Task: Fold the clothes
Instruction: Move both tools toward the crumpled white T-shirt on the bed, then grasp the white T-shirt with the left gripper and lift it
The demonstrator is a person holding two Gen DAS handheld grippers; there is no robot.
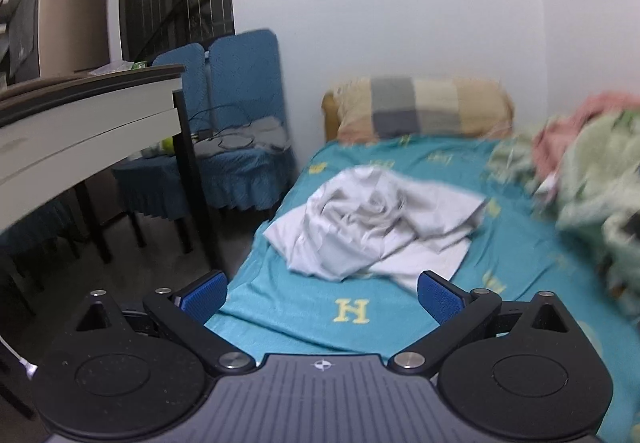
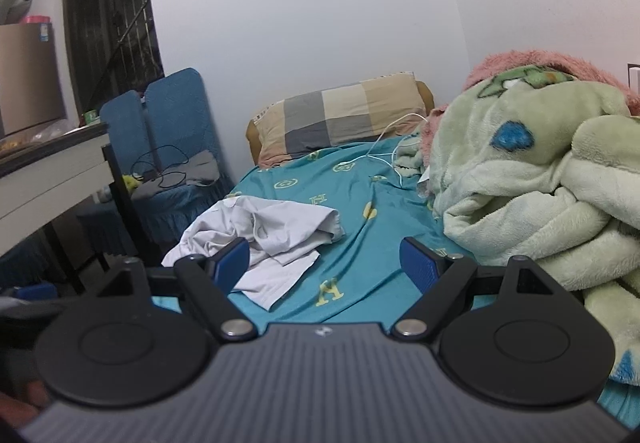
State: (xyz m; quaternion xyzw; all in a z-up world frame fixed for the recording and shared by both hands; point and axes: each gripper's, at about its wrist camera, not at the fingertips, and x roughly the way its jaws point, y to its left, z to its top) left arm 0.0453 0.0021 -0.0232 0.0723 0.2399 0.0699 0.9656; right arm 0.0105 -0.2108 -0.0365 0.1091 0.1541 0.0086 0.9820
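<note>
One blanket (image 2: 532, 179) beside garment (image 2: 264, 227).

Home bedroom, bed with teal sheet (image 2: 360, 179), checked pillow (image 2: 340, 119), fleece blanket (image 2: 520, 171), covered chair (image 1: 240, 103)

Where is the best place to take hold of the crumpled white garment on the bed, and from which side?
Probably the flat near edge of the crumpled white cotton garment, where a smooth layer lies spread on the teal patterned bedsheet. Approach from the bed's foot, low; the bunched middle gives no clear edge.
</note>
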